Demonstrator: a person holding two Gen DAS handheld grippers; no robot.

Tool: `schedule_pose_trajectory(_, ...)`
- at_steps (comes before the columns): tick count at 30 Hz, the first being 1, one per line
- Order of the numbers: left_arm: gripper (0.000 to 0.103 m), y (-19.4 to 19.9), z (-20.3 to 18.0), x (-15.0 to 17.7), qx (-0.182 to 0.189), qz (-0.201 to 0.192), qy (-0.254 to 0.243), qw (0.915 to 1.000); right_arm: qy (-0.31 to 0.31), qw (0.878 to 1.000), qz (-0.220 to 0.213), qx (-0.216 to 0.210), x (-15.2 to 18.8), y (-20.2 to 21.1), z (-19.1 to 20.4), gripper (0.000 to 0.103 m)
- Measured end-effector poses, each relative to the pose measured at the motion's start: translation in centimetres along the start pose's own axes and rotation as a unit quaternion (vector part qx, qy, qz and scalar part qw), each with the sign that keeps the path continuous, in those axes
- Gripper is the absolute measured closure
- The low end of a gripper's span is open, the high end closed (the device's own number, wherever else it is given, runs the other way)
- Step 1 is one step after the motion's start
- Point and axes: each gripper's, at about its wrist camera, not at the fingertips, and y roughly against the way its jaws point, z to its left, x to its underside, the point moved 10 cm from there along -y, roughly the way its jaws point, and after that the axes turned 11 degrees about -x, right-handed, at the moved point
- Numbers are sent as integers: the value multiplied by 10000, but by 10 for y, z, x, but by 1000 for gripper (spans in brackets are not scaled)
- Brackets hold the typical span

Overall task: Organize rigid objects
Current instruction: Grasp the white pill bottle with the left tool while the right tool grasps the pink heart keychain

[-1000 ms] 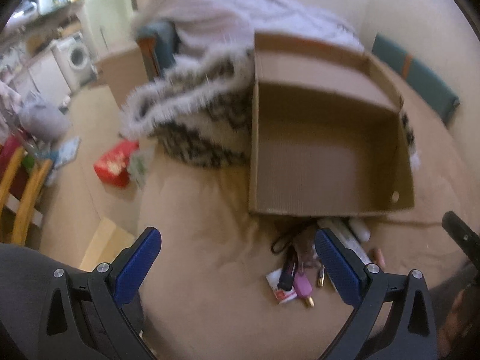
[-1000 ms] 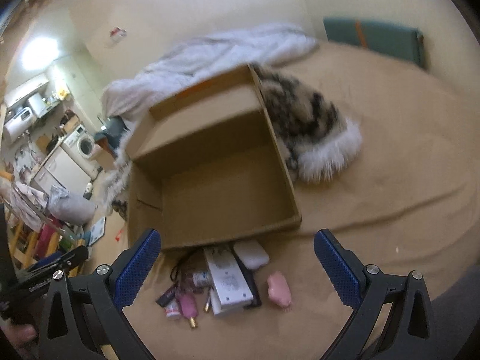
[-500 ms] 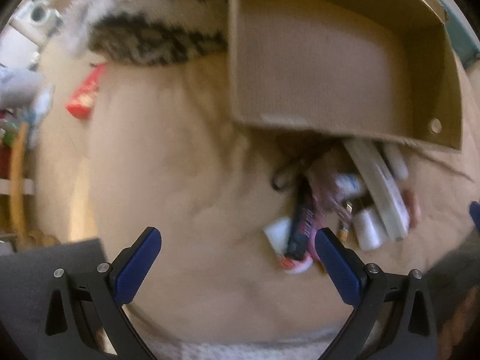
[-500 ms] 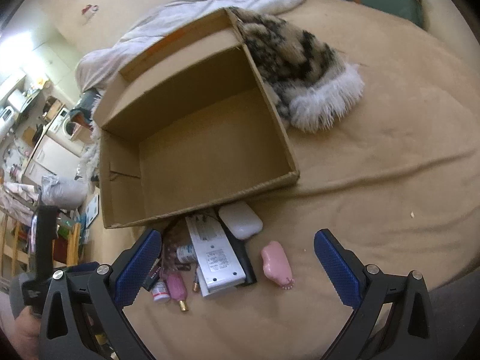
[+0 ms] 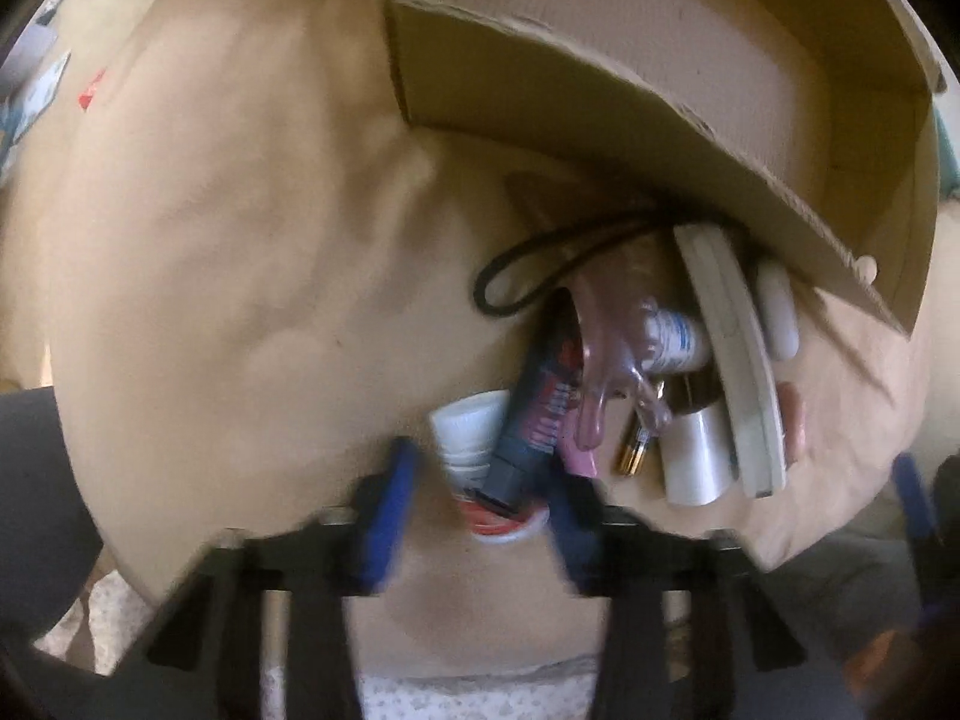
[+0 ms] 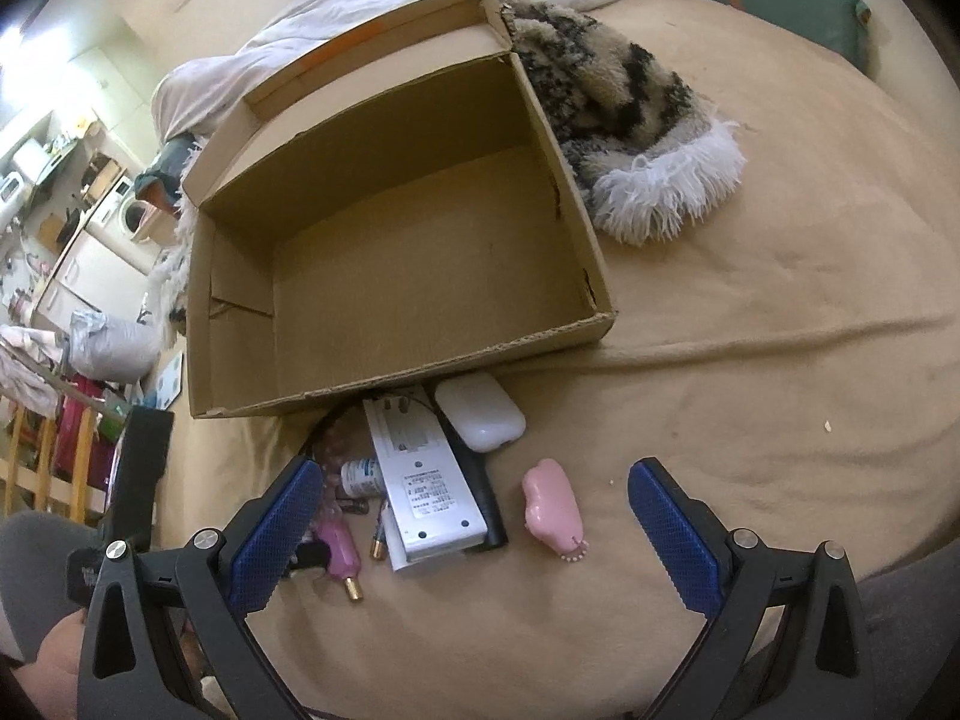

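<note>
Small rigid items lie in a loose pile on the tan bedcover, none yet inside the cardboard box (image 6: 420,276), which sits empty just beyond the pile. Task is judged barely started: everything is left to move.

Left gripper (image 5: 480,510): jaws closing, blurred by motion. Between them are seen the near end of a dark tube-shaped item (image 5: 534,414) and a white tub with a red base (image 5: 474,444). Pad contact cannot be confirmed from the blur; a grasp on the dark item is judged to be the step in hand.

To that gripper's right, in the left wrist view: a pink item (image 5: 585,420), a small battery (image 5: 633,453), a white bottle with blue print (image 5: 675,342), a white cylinder (image 5: 696,456), a long white slab-shaped device (image 5: 738,360). A black cord loop (image 5: 540,276) lies ahead, toward the box.

Right gripper (image 6: 474,534): jaws wide apart, nothing held, hovering above the pile. Between its fingers are seen the white labelled device (image 6: 426,480) and a pink foot-shaped item (image 6: 552,507); a white rounded case (image 6: 480,411) lies ahead, just short of the box wall.

Beyond the box: a furry patterned throw (image 6: 630,120).
</note>
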Motion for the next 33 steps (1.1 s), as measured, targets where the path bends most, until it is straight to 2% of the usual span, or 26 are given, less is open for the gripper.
schedule_pose_trajectory(2,78,-1,7,0,71,131,24,9999,-174,9998,114,-19,-1,-3,-8,0)
schedule_pose_trajectory(4,78,5,17,1,-4,113,28,9999,-308,9986,382,178,-1,-11,-23,0)
schedule_pose_trajectory(6,78,5,24,5,-52,109,52,9999,-485,9958,718,309,5,-23,-37,20)
schedule_pose_trajectory(8,79,7,35,8,-170,95,44,9998,-757,9898,1143,395,13,-38,-52,27)
schedule_pose_trajectory(11,79,7,55,7,-319,49,97,9994,-903,9839,1499,355,21,-52,-59,42)
schedule_pose_trajectory(13,79,3,64,8,-314,55,174,9993,-792,9820,1671,376,25,-60,-56,44)
schedule_pose_trajectory(15,79,1,68,6,-294,67,197,9994,-641,9809,1763,518,29,-66,-56,51)
schedule_pose_trajectory(18,79,-9,73,4,-337,30,192,9992,-569,9783,1904,583,36,-75,-55,53)
schedule_pose_trajectory(21,79,-26,64,7,-454,28,203,9988,-291,9762,1996,795,40,-84,-54,55)
schedule_pose_trajectory(22,79,-28,55,7,-483,10,234,9986,-213,9759,2003,844,40,-86,-53,60)
schedule_pose_trajectory(23,79,-28,56,7,-497,-17,254,9984,-120,9762,1991,857,39,-87,-52,74)
schedule_pose_trajectory(29,79,-6,45,36,-621,-257,97,9977,-331,9835,1617,741,25,-71,-52,79)
schedule_pose_trajectory(33,79,19,44,39,-647,-329,-16,9974,-413,9865,1432,675,19,-59,-43,79)
